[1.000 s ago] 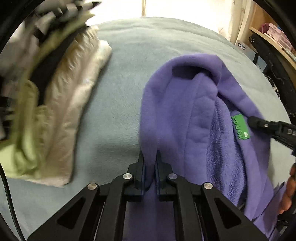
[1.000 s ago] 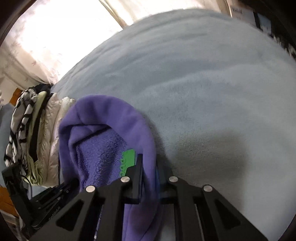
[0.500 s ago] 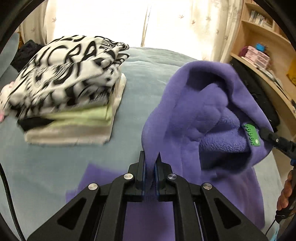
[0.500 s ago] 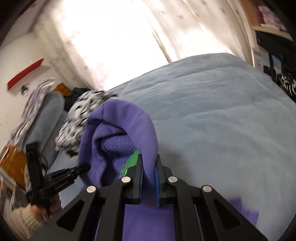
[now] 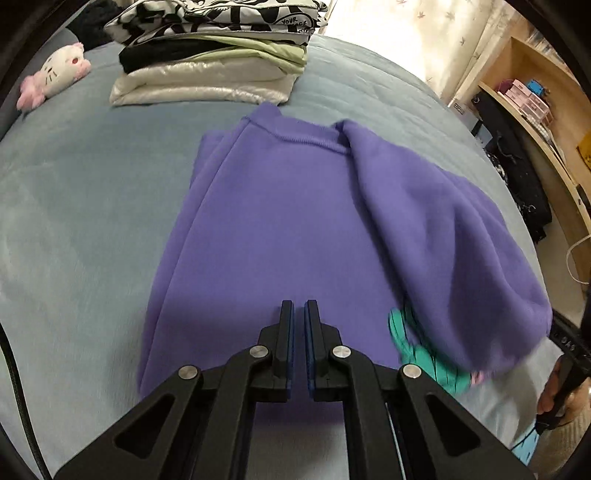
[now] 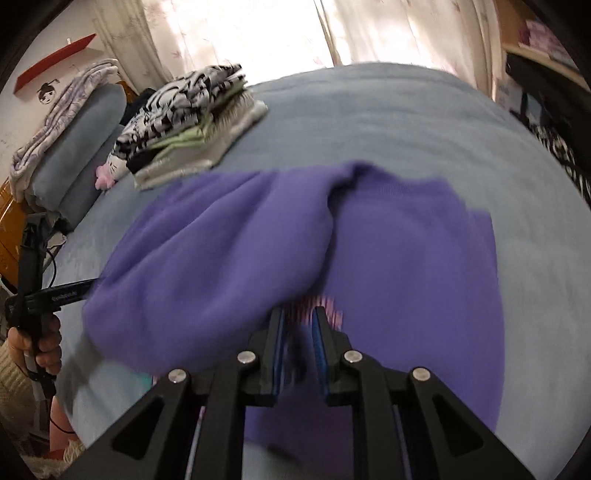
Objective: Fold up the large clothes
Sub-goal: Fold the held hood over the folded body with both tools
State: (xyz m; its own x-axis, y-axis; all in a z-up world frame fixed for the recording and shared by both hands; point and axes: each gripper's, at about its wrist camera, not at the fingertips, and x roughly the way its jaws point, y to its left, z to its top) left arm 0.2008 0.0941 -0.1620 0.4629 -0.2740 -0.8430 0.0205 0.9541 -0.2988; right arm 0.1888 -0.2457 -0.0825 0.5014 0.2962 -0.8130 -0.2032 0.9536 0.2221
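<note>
Purple fleece, the hoodie [image 5: 280, 229] lies spread on the blue-grey bed [image 5: 81, 192] just before the stack of folded clothes [image 5: 210, 62]; it looks soft, thick and floppy, best pinched at a hem or cuffed edge. The left tool [image 5: 299, 321] is pressed together and empty, while the right tool [image 6: 298, 325] is opening with nothing between its jaws. The bed is bare on both sides of the hoodie, leaving room to fold.

Purple sweatshirt [image 5: 280, 221], grey-blue bedspread [image 5: 74, 184], black-and-white patterned top on the stack [image 5: 221, 18].

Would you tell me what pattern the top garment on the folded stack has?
A black-and-white graphic print on the top garment, clearest in the left wrist view.
</note>
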